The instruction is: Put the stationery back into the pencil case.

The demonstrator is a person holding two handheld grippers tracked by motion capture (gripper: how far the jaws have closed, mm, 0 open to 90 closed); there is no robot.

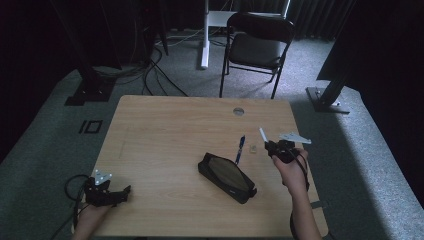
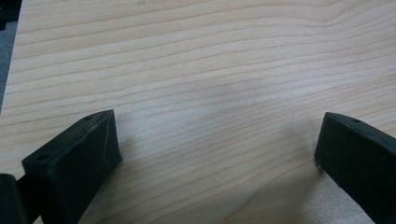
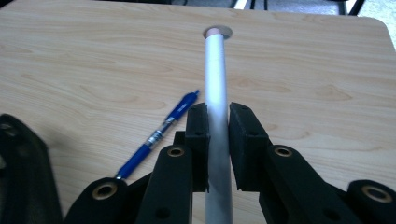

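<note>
Silvery-white pen (image 3: 217, 107) is clamped between the jaws of the right gripper (image 3: 218, 122), and it pokes straight out past the tips, pointing toward the far edge of the table (image 3: 303, 56). From the high view you can see the same thing: the right gripper (image 1: 274, 147) is held up over the right part of the table (image 1: 165, 125), with the pen (image 1: 262, 134) sticking out of it at an angle, up and to the left. The jaws are pressed in tight on both sides of the barrel, so no slack there.

Blue pen (image 1: 240, 149) lies flat on the wood just left of that gripper, near the upper end of the black pencil case (image 1: 226, 176), which sits diagonally around the middle of the table. In the right gripper view the blue pen (image 3: 157, 135) is just beside the left jaw, and a dark edge of the case (image 3: 25, 172) shows at the bottom left. A small pale thing (image 1: 253, 148) sits between the blue pen and the gripper, too tiny to make out.

Left gripper (image 1: 107, 192) rests at the near left corner, well apart from everything. Its own view has the jaws spread wide with nothing between them, just bare table (image 2: 210, 70).
</note>
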